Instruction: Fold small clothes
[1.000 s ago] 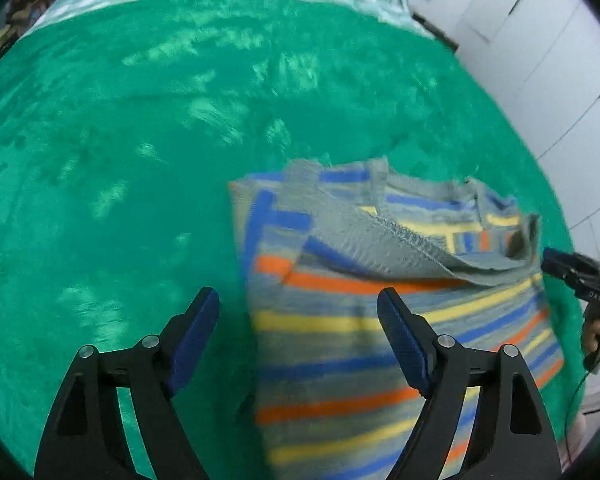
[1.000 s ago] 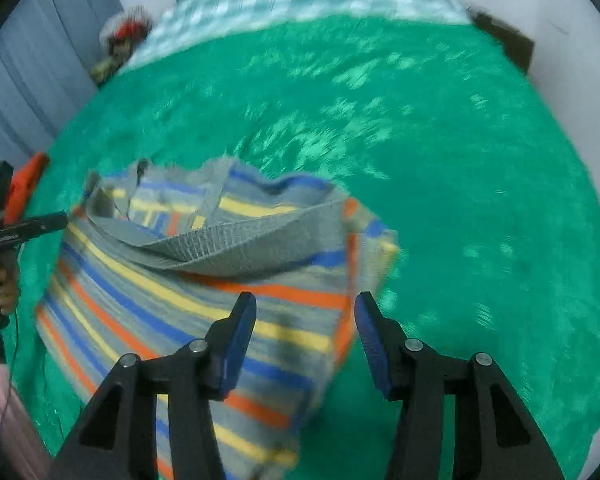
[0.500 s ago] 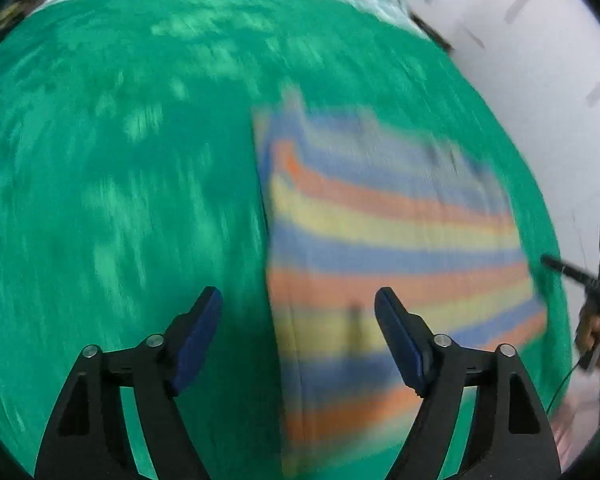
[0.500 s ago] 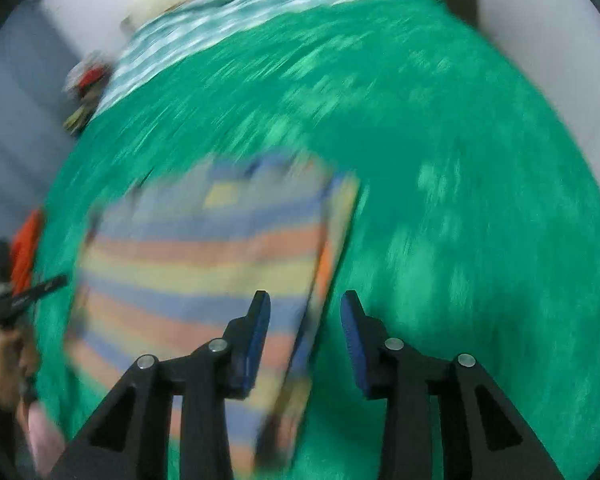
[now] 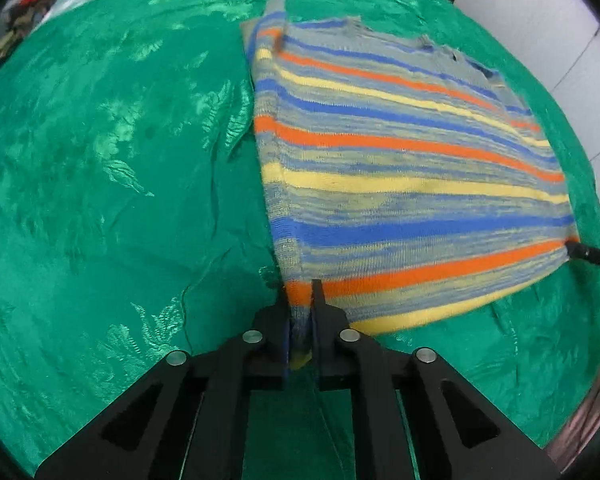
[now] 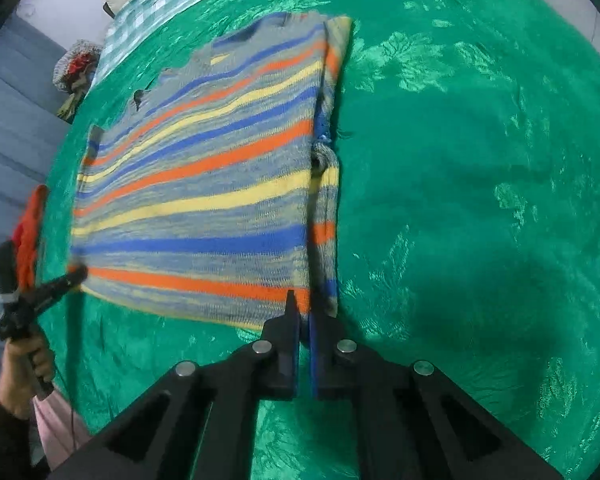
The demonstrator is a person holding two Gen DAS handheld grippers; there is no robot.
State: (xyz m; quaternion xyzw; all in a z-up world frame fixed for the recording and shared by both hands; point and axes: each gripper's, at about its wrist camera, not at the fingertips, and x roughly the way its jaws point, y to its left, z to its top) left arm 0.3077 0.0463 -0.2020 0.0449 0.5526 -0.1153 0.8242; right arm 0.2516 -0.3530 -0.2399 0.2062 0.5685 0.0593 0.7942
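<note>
A striped knit sweater lies spread over the green blanket covering the bed. The left tool is pinching the sweater's near left corner, its tips pressed together on the knit. The right tool is pinching the sweater's near right corner the same way. The hem between them is lifted slightly off the blanket.

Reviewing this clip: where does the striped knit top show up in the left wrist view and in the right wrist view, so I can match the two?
Left wrist: the striped knit top fills centre to right, its near-left corner clamped in the left gripper.
Right wrist: it fills centre-left, its near-right corner at the right gripper.
Shared landmark: the green blanket beneath it in both views.
</note>
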